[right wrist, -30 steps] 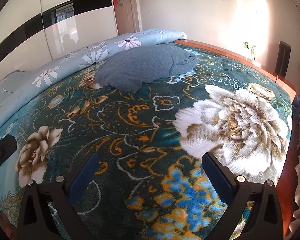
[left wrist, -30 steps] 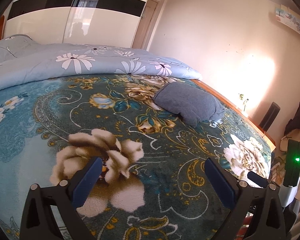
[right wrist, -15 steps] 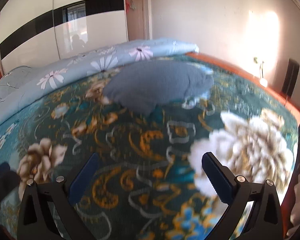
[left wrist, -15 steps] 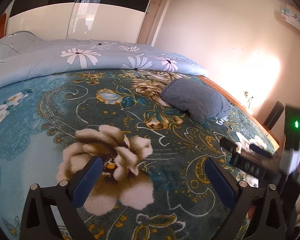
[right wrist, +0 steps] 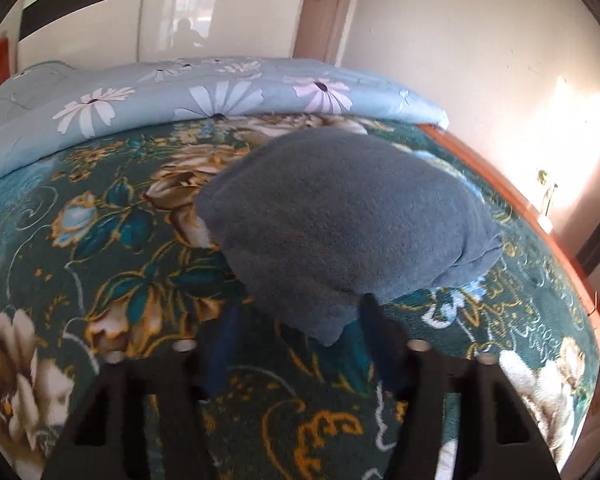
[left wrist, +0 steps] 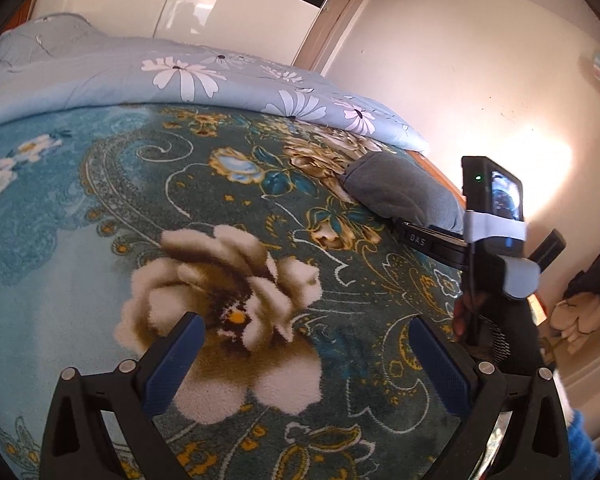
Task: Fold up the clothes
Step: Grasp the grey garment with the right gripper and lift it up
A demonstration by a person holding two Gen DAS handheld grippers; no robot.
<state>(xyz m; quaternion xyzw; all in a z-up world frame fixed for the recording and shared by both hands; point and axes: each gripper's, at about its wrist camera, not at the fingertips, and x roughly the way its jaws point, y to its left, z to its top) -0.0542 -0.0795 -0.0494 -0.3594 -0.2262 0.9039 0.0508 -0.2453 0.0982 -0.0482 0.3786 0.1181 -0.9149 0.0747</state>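
Note:
A grey-blue garment (right wrist: 340, 232) lies bunched on the teal floral blanket (right wrist: 100, 264); it also shows in the left wrist view (left wrist: 404, 192) at the far right of the bed. My right gripper (right wrist: 296, 316) is open, its fingers straddling the garment's near corner, just short of it or touching. My left gripper (left wrist: 308, 344) is open and empty, low over a large cream flower on the blanket (left wrist: 80, 240). The right gripper's body (left wrist: 492, 240) with its camera screen shows at the right of the left wrist view.
A folded light-blue floral duvet (right wrist: 204, 96) lies along the far side of the bed. The bed's wooden edge (right wrist: 512, 204) runs down the right. A wardrobe with a glossy white and black front (right wrist: 140, 20) stands behind, and clothes (left wrist: 580, 304) lie off the bed at right.
My right gripper has moved forward to the grey garment, and its jaws have narrowed around the near corner. My left gripper has stayed over the flower, tilting slightly.

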